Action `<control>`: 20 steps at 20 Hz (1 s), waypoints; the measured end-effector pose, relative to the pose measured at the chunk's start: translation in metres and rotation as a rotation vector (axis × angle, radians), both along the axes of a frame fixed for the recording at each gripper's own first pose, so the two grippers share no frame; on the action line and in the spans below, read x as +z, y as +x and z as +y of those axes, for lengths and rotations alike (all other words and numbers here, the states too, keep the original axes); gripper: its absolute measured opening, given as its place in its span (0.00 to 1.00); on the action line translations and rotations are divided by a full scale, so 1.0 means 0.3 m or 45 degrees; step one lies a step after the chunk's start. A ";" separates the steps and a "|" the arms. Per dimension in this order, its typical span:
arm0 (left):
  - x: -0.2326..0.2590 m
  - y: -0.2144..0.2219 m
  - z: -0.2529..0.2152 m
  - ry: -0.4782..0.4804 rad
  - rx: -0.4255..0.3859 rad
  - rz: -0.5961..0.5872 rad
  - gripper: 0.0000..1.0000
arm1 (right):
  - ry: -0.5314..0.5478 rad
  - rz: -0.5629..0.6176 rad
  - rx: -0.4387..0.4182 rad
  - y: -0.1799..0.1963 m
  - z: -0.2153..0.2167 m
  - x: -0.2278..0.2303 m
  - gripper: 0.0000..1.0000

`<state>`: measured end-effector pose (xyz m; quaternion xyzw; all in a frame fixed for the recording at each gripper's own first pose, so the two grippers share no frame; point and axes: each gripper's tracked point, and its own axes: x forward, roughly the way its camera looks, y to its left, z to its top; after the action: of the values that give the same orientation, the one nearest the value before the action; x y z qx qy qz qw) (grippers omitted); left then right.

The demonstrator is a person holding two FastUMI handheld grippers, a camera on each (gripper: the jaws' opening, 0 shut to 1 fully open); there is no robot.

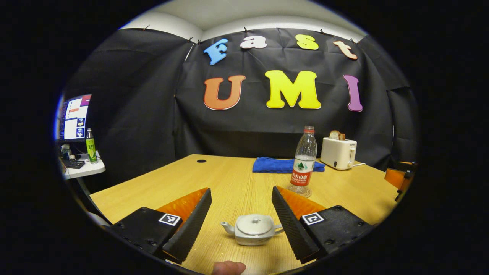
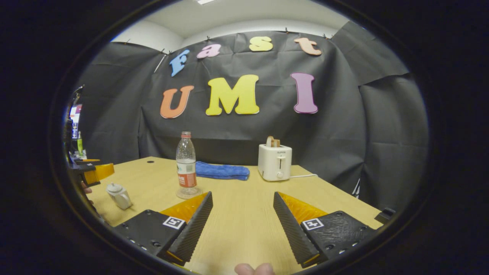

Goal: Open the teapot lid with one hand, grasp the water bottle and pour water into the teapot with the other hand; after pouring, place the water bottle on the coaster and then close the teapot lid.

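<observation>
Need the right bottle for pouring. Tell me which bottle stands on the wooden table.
The clear water bottle with the red label and cap, by the blue cloth. The green-labelled bottle stands on the white side desk.

White teapot (image 1: 253, 228) sits upright on the table, lid (image 1: 255, 223) on, spout pointing left. Clear bottle (image 1: 304, 160) (red cap and label) stands on a coaster (image 1: 300, 191) behind it.
</observation>
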<state>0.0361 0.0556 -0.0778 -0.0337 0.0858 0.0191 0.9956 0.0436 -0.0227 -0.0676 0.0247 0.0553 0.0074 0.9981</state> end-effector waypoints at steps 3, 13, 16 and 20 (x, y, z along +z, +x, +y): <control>0.145 -0.016 -0.012 0.030 0.014 -0.100 0.99 | 0.039 -0.041 -0.006 0.001 0.011 0.079 0.98; 0.336 -0.138 -0.189 0.025 -0.061 -0.210 0.99 | -0.032 -0.169 -0.032 -0.117 0.023 0.257 0.95; 0.334 -0.159 -0.228 0.005 -0.117 -0.213 0.99 | -0.025 -0.165 0.010 -0.140 0.080 0.232 0.96; 0.317 -0.156 -0.220 0.021 -0.139 -0.201 0.99 | -0.042 -0.128 0.008 -0.131 0.107 0.204 0.95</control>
<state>-0.0107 -0.0105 0.0173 -0.0221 0.0087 -0.0372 0.9990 0.0043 0.0094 -0.0064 0.0079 0.0053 0.0110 0.9999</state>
